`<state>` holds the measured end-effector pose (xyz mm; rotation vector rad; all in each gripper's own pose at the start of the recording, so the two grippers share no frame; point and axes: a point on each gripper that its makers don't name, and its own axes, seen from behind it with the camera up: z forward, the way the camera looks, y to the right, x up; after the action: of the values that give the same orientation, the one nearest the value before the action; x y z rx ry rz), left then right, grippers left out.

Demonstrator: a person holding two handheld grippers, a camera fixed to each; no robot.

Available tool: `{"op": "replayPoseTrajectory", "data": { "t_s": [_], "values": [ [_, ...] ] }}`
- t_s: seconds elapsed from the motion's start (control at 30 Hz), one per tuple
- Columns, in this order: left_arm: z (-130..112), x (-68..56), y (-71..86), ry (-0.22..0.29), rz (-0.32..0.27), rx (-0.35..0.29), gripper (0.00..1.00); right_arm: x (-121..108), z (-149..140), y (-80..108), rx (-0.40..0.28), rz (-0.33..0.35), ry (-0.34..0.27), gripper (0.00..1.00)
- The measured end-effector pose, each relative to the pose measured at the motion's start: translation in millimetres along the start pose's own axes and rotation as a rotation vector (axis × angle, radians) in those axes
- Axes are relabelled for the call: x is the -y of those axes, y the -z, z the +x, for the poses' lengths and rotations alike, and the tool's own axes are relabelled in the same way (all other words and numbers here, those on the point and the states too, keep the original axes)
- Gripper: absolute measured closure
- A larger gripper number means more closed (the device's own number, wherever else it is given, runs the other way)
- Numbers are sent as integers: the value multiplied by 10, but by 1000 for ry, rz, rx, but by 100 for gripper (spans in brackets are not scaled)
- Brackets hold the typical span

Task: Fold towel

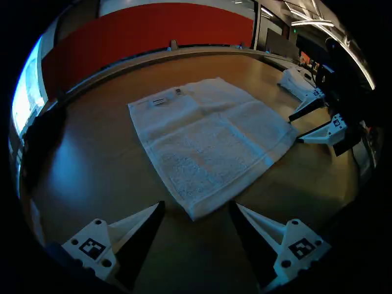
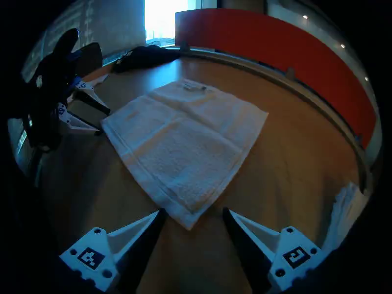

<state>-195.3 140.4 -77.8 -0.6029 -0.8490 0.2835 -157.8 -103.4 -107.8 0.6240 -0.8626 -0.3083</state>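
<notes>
the white towel [image 1: 210,142] lies flat on the wooden table [image 1: 98,161], spread as a square with a small label [image 1: 159,101] near its far edge. the left gripper [image 1: 196,206] is held low over the table and points level at the towel. its jaws are wide apart, and one towel corner reaches into the gap between them, but nothing is clamped. the right gripper [image 2: 193,211] has the same pose at the opposite corner: low, level, jaws wide apart, the corner lying just between the fingers without being pressed.

in the left gripper view the right gripper [image 1: 294,130] shows at the towel's right corner, fingers spread. the hand behind it is too dark to describe. a second white cloth [image 1: 296,81] lies further back on the table, apart from the towel, and a red wall panel [image 1: 147,34] stands behind the table.
</notes>
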Motion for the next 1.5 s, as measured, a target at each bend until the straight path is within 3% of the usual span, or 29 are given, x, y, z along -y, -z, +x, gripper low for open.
{"op": "replayPoseTrajectory", "data": {
  "t_s": [0.2, 0.43, 0.83, 0.9, 1.03, 1.23, 1.37, 1.5],
  "values": [
    [-11, -22, 6, -29, 6, 1, 4, 29, 2, -5, -1, 8, -7, 15],
    [-6, -33, 6, -20, 12, 5, 6, 46, 7, -5, 7, 21, 3, 26],
    [-12, -61, 8, -12, 19, 17, 24, 59, 21, -1, 17, 27, -3, 43],
    [-12, -63, 7, -12, 19, 19, 28, 54, 20, 2, 17, 26, -9, 46],
    [-13, -56, 9, -7, 23, 25, 46, 59, 17, 5, 18, 29, -20, 49],
    [-13, -47, 10, 2, 35, 32, 73, 78, 20, 1, 17, 35, -25, 68],
    [-15, -35, 10, 21, 46, 36, 83, 128, 37, -9, 14, 48, -30, 80],
    [-12, -29, 13, 36, 47, 39, 87, 163, 67, -13, 9, 54, -28, 84]
  ]
}}
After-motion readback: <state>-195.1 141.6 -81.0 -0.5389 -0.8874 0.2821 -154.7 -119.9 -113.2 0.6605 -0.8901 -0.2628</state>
